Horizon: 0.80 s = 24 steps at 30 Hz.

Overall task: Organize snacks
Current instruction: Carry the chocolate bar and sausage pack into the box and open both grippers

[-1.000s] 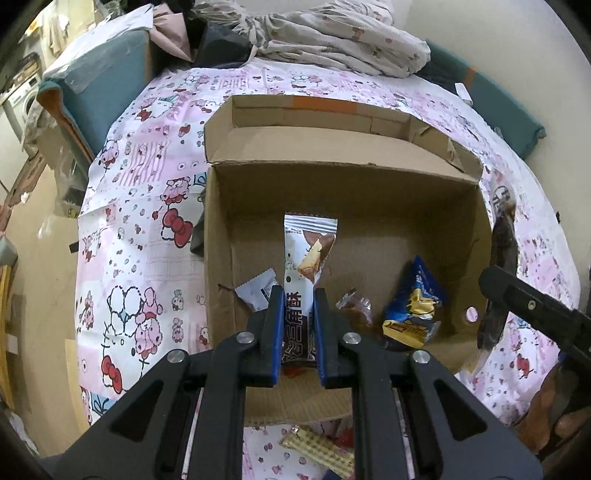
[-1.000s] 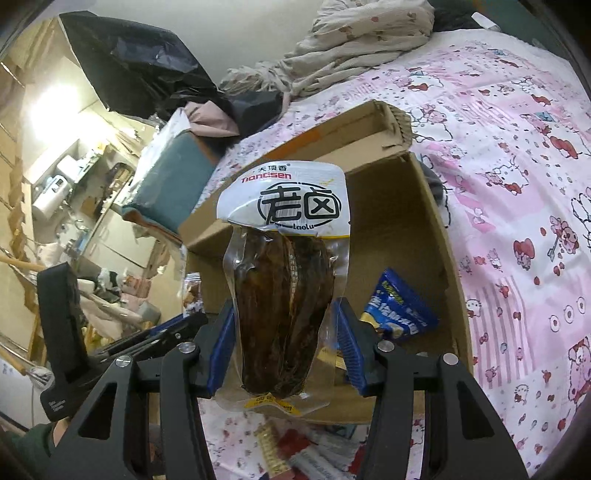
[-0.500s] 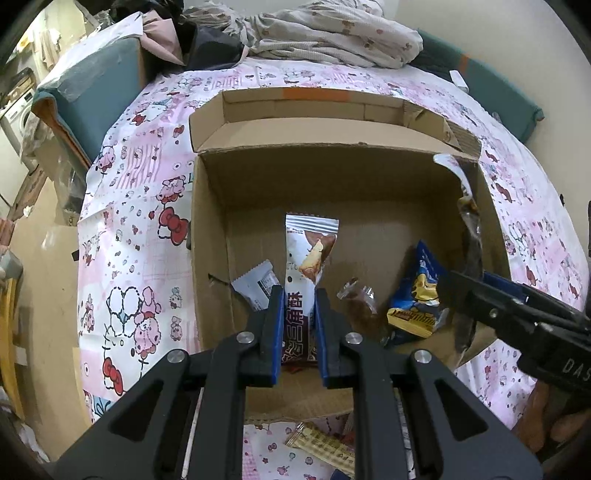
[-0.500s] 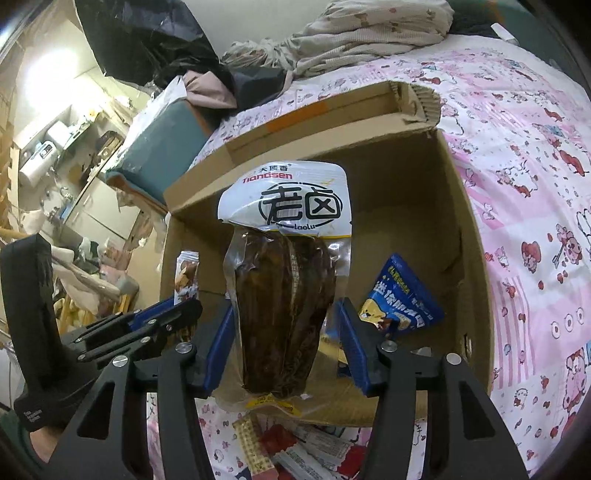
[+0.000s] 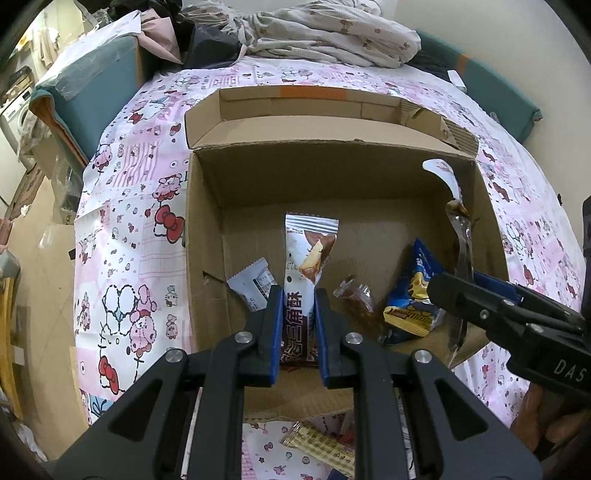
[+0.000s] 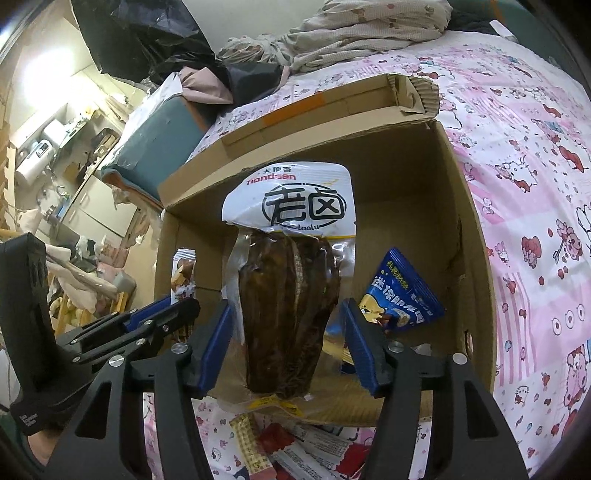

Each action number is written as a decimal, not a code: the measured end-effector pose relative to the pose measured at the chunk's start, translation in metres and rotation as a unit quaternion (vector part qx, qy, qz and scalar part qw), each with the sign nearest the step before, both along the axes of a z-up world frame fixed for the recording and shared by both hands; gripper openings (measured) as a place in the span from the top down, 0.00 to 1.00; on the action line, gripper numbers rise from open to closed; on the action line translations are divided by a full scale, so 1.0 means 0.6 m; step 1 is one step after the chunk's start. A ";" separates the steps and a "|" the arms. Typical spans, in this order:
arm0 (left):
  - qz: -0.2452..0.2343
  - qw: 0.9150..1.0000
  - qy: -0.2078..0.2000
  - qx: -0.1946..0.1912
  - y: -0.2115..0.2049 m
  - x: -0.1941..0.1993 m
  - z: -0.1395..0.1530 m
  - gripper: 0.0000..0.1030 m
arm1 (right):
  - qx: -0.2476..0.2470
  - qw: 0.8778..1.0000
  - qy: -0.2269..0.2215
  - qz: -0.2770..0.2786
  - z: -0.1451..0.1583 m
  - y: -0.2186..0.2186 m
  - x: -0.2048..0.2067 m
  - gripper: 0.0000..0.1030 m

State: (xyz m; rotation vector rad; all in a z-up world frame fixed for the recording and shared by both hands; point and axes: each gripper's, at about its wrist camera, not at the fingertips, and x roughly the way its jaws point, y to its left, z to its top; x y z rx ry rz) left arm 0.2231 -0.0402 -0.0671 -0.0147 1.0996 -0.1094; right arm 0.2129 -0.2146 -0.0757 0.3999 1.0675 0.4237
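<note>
An open cardboard box (image 5: pixel 332 177) lies on the pink cartoon bedsheet. My left gripper (image 5: pixel 298 291) is shut on the lower end of a white and brown snack bar (image 5: pixel 310 243), held just over the box's near wall. My right gripper (image 6: pixel 286 308) holds a clear pack of dark braised meat (image 6: pixel 291 206) with a white label, above the box's right side. Its jaws are opening, and the pads still touch the pack's film edges. From the left wrist the meat pack (image 5: pixel 460 236) shows edge-on.
Inside the box lie a blue snack pouch (image 5: pixel 417 295), a small white packet (image 5: pixel 251 284) and a clear-wrapped sweet (image 5: pixel 354 299). Several loose snacks (image 6: pixel 258 450) lie on the sheet before the box. Crumpled bedding (image 5: pixel 332 33) and a teal cushion (image 5: pixel 92 85) sit beyond.
The right gripper has carried the meat pack in from the right, over the box's right side, and its jaws have widened a little. The left gripper has kept its grip and barely moved.
</note>
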 end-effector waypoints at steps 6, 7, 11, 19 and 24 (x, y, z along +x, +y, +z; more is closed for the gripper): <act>-0.010 1.000 -0.002 0.000 -0.009 -0.005 0.005 0.75 | 0.011 1.000 -0.004 -0.007 0.003 -0.005 -0.001 0.35; -0.011 1.000 -0.006 0.002 -0.011 -0.007 0.007 0.68 | 0.013 1.000 -0.004 -0.007 0.003 -0.006 0.000 0.33; -0.015 1.000 -0.017 -0.011 -0.013 -0.013 0.020 0.33 | -0.002 1.000 -0.016 -0.026 0.010 -0.015 -0.002 0.14; -0.018 0.999 -0.026 -0.015 -0.013 -0.027 0.031 0.23 | -0.019 0.998 -0.045 -0.043 0.036 -0.031 -0.017 0.05; -0.009 0.999 -0.037 -0.022 0.003 -0.041 0.047 0.23 | -0.017 0.998 -0.053 -0.040 0.055 -0.035 -0.037 0.05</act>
